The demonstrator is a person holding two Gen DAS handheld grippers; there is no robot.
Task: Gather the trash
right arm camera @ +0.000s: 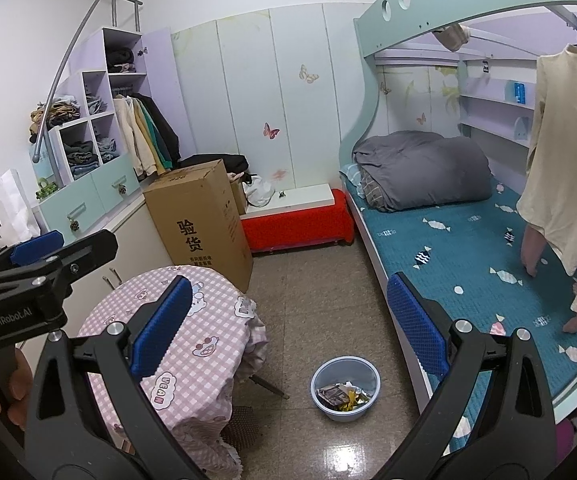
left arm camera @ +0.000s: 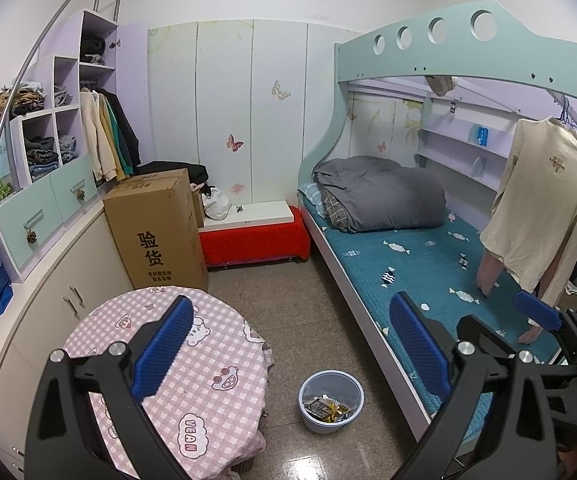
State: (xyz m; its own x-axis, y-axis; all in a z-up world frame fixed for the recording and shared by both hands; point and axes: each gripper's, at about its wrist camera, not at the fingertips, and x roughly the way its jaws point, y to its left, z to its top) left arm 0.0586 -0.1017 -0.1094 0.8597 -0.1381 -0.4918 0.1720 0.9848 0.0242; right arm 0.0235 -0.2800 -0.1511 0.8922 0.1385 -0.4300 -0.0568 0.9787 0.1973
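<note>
Crinkly foil wrappers (right arm camera: pixel 342 395) sit in the blue bin (right arm camera: pixel 372 394) on the floor between tabletop (right arm camera: pixel 192 328) and bed (right arm camera: pixel 468 256). Light, slippery stuff, so I'd pinch an edge. Left tongs (left arm camera: pixel 292 344) and right tongs (right arm camera: pixel 288 326) both gape wide, empty. Box (right arm camera: pixel 204 220) reads 验货; the tool says GenRobot.AI.

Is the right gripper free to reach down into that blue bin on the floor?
Probably yes. The right gripper is open and holds nothing, and the blue bin stands uncovered on bare floor between the round table and the bed, with nothing over it.
</note>
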